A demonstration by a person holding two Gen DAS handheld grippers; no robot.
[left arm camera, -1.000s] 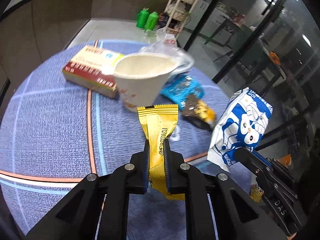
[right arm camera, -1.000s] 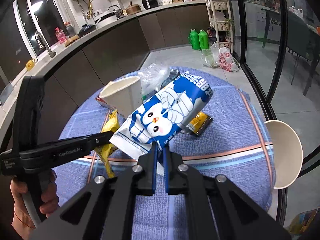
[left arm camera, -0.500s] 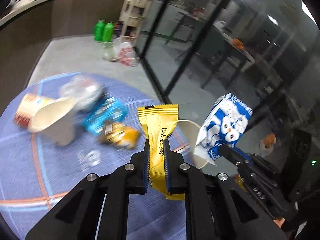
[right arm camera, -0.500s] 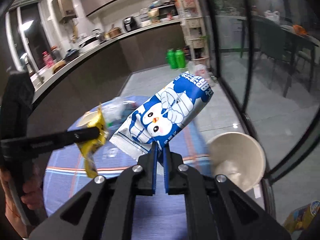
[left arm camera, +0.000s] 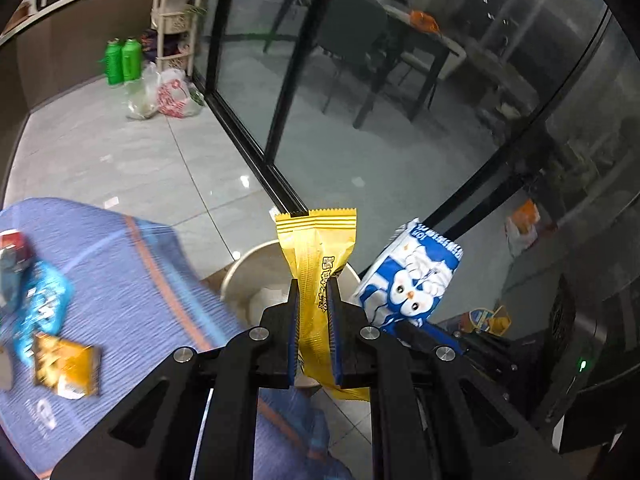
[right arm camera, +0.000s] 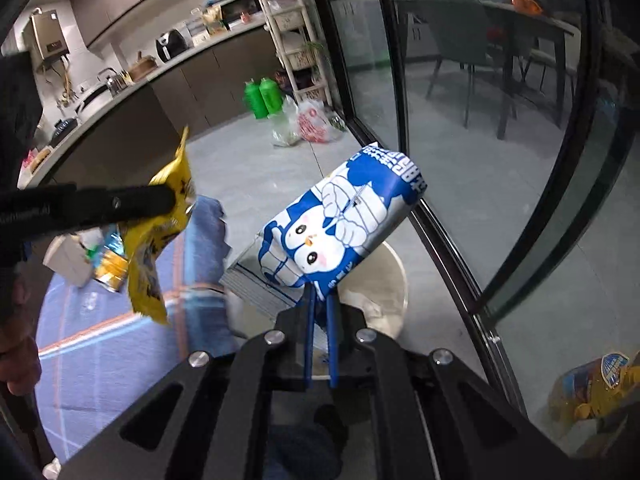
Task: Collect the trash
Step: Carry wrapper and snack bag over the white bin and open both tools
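Left wrist view: the left gripper [left arm camera: 313,308] clamps a yellow wrapper [left arm camera: 318,264] above the bin [left arm camera: 240,280]; beside it the right gripper [right arm camera: 320,320] pinches a blue packet [right arm camera: 336,224]. Neither is dropped yet. Wrappers [left arm camera: 64,364] remain on the table [left arm camera: 132,280]. Only the right view shows a cup [right arm camera: 68,260] and the kitchen counter [right arm camera: 132,92].

Yellow wrapper [left arm camera: 316,256] and blue-white penguin packet [left arm camera: 408,276], each clamped upright above the cream bin [right arm camera: 384,280]; further wrappers [left arm camera: 64,368] lie on the blue cloth.
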